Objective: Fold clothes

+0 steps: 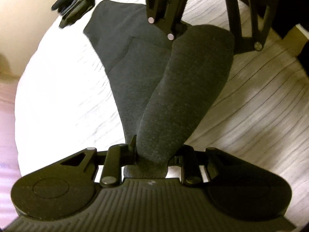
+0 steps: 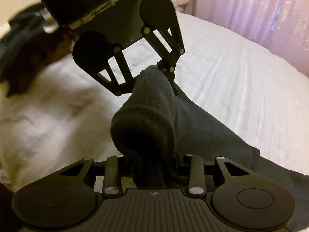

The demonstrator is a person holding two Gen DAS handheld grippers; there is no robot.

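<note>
Your left gripper [image 1: 152, 154] was pinched tight on one end of the dark gray garment [image 1: 173, 96]. Your right gripper [image 2: 154, 162] was pinched tight on the other end of the same raised fold. You held both ends at once so the cloth would stay stretched in a straight line between your two hands and not sag in the middle.

The part you held was lifted up like a soft roll. The rest of the garment lay flat on the white bed cover [image 1: 63, 100] below it. That looks like a fold halfway done: one edge was up in the air, ready to be laid over the flat part.

The two grippers faced each other, so each camera could see the other one across the cloth.

Farther out, a dark pile of other clothes [image 1: 75, 5] sat near the far edge of the bed, well apart from the gray one. A pink curtain [image 2: 251, 15] hung behind the bed. The wooden floor [image 1: 260, 116] showed beside it.
</note>
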